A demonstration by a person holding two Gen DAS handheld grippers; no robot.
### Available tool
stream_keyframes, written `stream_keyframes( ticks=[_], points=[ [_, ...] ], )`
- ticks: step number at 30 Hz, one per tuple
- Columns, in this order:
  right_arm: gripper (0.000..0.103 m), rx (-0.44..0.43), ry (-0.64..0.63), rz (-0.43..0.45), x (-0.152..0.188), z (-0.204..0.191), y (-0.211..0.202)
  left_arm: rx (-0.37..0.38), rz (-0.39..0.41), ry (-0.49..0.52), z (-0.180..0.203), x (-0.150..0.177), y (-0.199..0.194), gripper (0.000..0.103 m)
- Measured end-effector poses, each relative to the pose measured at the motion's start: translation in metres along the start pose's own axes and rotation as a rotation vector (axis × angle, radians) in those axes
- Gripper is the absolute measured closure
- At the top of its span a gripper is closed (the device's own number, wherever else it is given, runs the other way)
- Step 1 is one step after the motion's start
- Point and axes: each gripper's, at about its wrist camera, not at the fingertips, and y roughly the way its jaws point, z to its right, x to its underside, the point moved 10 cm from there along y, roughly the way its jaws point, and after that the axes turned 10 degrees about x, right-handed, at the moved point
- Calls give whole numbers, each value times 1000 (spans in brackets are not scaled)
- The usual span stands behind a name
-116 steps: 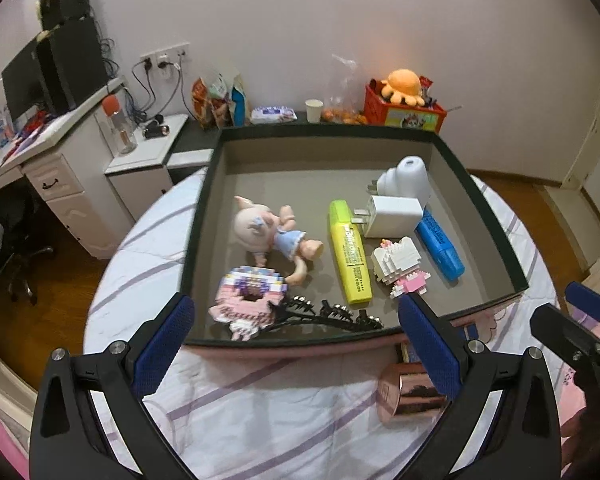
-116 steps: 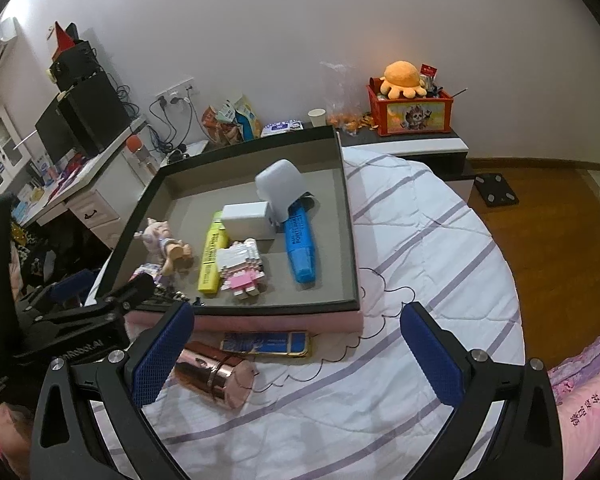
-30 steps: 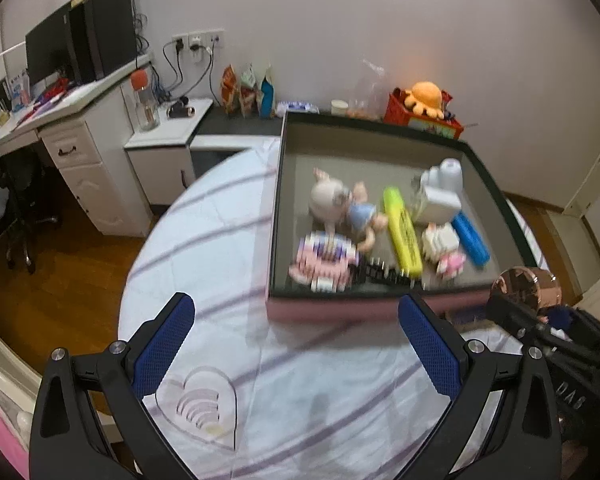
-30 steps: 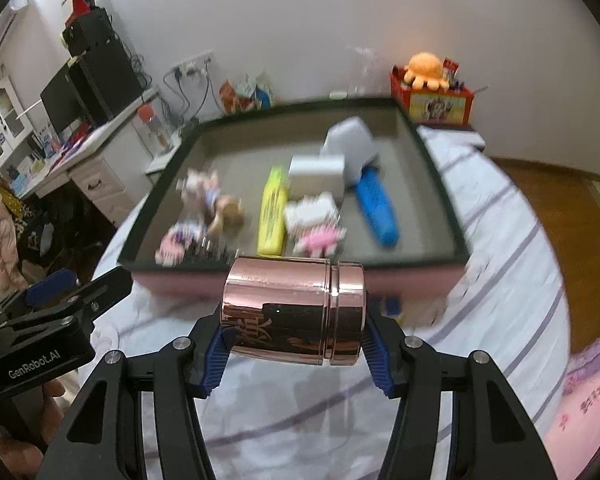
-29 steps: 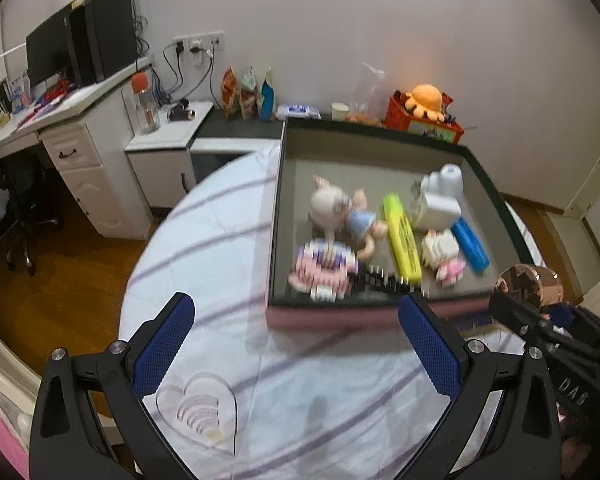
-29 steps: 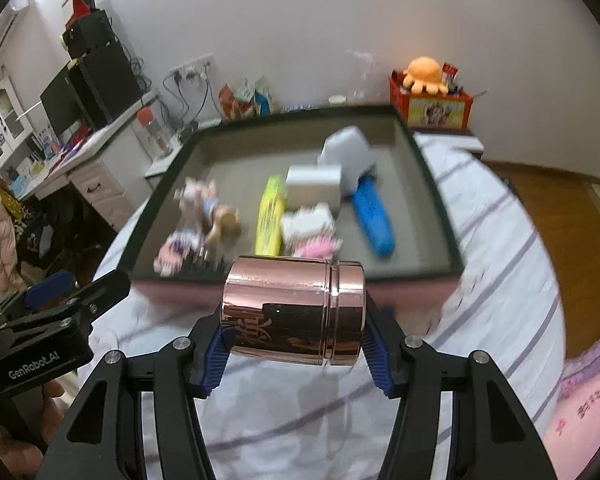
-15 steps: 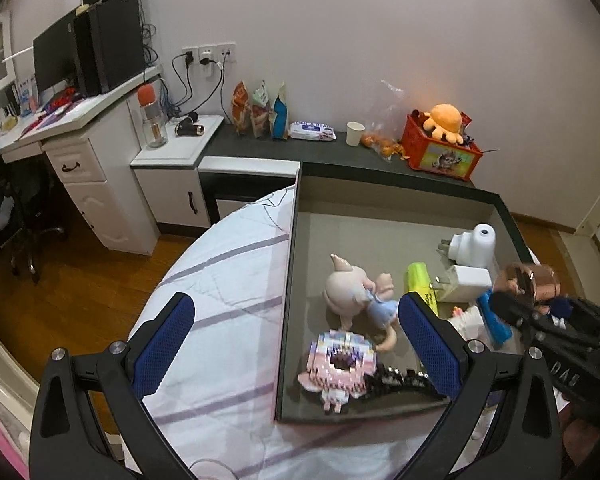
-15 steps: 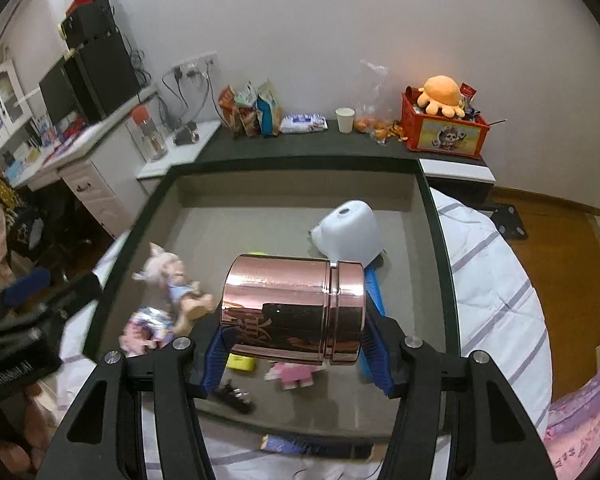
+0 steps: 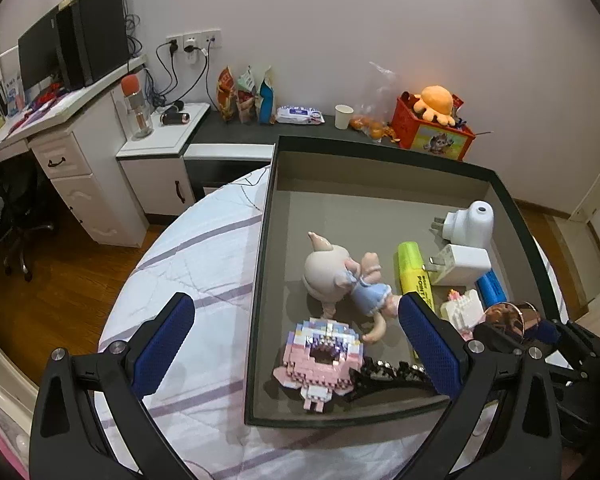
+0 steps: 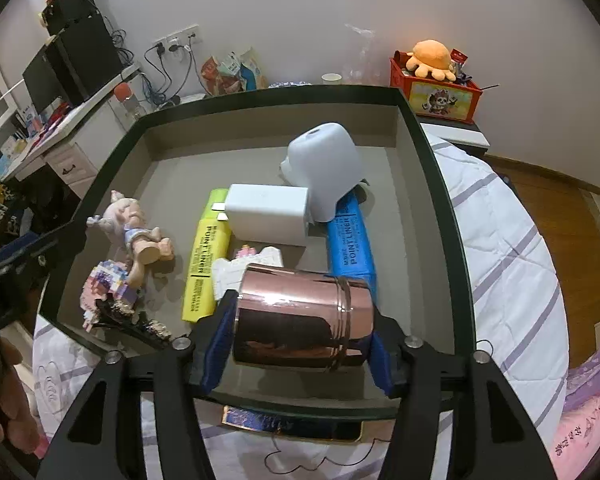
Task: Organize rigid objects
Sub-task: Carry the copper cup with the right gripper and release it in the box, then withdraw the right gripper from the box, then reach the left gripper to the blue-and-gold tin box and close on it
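Copper can (image 9: 505, 317) shows at the right edge of our left wrist view, a round shiny end beside our right tongs (image 9: 540, 328), low over the near right corner of the tray (image 9: 380, 144). Our left tongs (image 9: 296, 344) are spread wide with nothing between them. We see many things already in the tray: a pig doll (image 9: 340, 276), a pink block toy (image 9: 324, 360), a black hair clip (image 9: 392, 372), a yellow marker (image 9: 414, 268), two white plugs and a blue marker (image 9: 492, 286). We think most of the tidying is done.

From our right wrist view, the copper can (image 10: 302, 326) lies on its side between the blue pads of our right tongs (image 10: 300, 344). These tongs are opening, and the pads look just off the can's ends, so we think it is being let go. The can is over the near part of the tray (image 10: 432, 152), in front of a white block toy (image 10: 236, 272) and the blue marker (image 10: 352, 244). One flat shiny thing (image 10: 292, 420) lies on the bed cover (image 10: 508, 240) just outside the tray. We think that one is left to put in.
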Motion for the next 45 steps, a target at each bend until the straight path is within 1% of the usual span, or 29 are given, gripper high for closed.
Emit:
stream_keyframes(
  ticks=[1, 3, 6, 11, 21, 23, 24, 29, 34, 40, 45],
  points=[
    [17, -1, -7, 8, 0, -2, -3, 0, 2, 0, 1, 1, -3, 0],
    [16, 12, -17, 38, -1, -3, -11, 2, 4, -1, 3, 2, -6, 0],
    [16, -1, -3, 68, -2, -2, -25, 4, 12, 3, 7, 6, -15, 0],
    [16, 13, 39, 97, 6, 14, -44, 4, 19, 14, 15, 11, -28, 0],
    [15, 11, 94, 95, 37, 30, -66, 12, 23, 51, 40, 31, -53, 0],
    [10, 7, 101, 96, 45, 32, -71, 13, 20, 61, 47, 38, -57, 0],
    [0, 6, 104, 98, 48, 34, -73, 14, 17, 64, 49, 40, -58, 0],
    [0, -1, 127, 117, 57, 46, -86, 12, 4, 90, 66, 56, -65, 0],
    [0, -1, 150, 120, 67, 58, -91, 7, -11, 97, 72, 68, -68, 0],
    [0, -1, 175, 115, 78, 75, -94, 17, -68, 101, 87, 95, -58, 0],
    [0, 1, 198, 111, 87, 91, -94, 28, -100, 111, 105, 108, -47, 0]
  ],
)
